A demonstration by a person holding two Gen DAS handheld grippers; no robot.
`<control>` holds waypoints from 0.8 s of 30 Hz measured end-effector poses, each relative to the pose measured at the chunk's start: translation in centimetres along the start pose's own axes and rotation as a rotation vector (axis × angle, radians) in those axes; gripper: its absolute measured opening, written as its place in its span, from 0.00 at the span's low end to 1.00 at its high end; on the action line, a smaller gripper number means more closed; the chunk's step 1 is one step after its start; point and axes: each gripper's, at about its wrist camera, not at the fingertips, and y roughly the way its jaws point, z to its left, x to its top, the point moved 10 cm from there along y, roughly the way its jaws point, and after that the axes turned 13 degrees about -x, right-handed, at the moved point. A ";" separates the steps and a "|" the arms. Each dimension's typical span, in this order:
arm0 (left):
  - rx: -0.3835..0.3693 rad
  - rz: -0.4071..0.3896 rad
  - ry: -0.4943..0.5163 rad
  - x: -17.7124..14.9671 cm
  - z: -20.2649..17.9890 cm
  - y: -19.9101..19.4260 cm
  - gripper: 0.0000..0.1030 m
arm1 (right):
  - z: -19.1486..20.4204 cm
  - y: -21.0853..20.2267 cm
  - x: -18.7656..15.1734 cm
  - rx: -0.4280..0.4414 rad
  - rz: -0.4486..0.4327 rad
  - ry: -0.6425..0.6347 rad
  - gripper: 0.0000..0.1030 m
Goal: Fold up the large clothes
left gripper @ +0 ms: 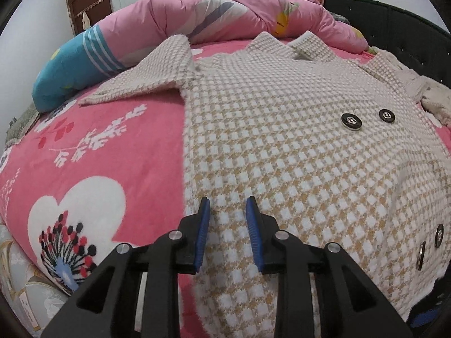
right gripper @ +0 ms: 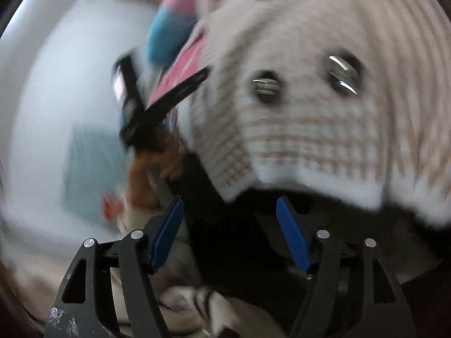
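Observation:
A beige-and-white houndstooth coat lies flat on the pink bed blanket, with one sleeve spread to the left and two black buttons toward the right. My left gripper hovers just over the coat near its left edge, pads a little apart and gripping nothing. The right wrist view is blurred. There the coat's hem hangs over the bed's edge, and my right gripper stands wide open just below it, with only dark space between its fingers.
A rolled pink quilt with a blue end lies behind the coat, and a dark headboard closes the far right. A white fluffy cloth lies by the collar. A blurred black tool frame and an orange-brown fuzzy shape sit left of the hem.

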 end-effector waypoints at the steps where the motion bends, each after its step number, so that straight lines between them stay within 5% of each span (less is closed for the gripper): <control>1: -0.002 0.000 0.000 0.1 0.0 0.0 0.25 | -0.5 0.1 0.5 0.038 -0.031 0.062 0.65; 7: -0.008 0.000 -0.001 0.2 0.1 0.2 0.25 | -1.8 1.5 -0.3 0.131 0.028 0.240 0.57; 13: -0.015 -0.010 -0.010 0.2 0.1 0.1 0.25 | -2.5 0.8 0.6 0.183 -0.038 0.303 0.50; 16: -0.017 -0.010 -0.009 0.1 0.1 0.0 0.25 | -2.6 1.4 1.2 0.183 -0.050 0.323 0.38; 18: -0.019 -0.010 -0.009 0.0 0.1 0.0 0.25 | -2.6 1.5 1.3 0.164 -0.062 0.314 0.23; 19: -0.022 -0.011 -0.009 0.0 0.2 -0.1 0.25 | -2.3 1.5 1.3 0.168 -0.065 0.308 0.06; 24: -0.035 -0.011 0.003 -0.2 0.1 -0.7 0.25 | -0.1 -3.0 1.3 0.046 -0.159 0.136 0.01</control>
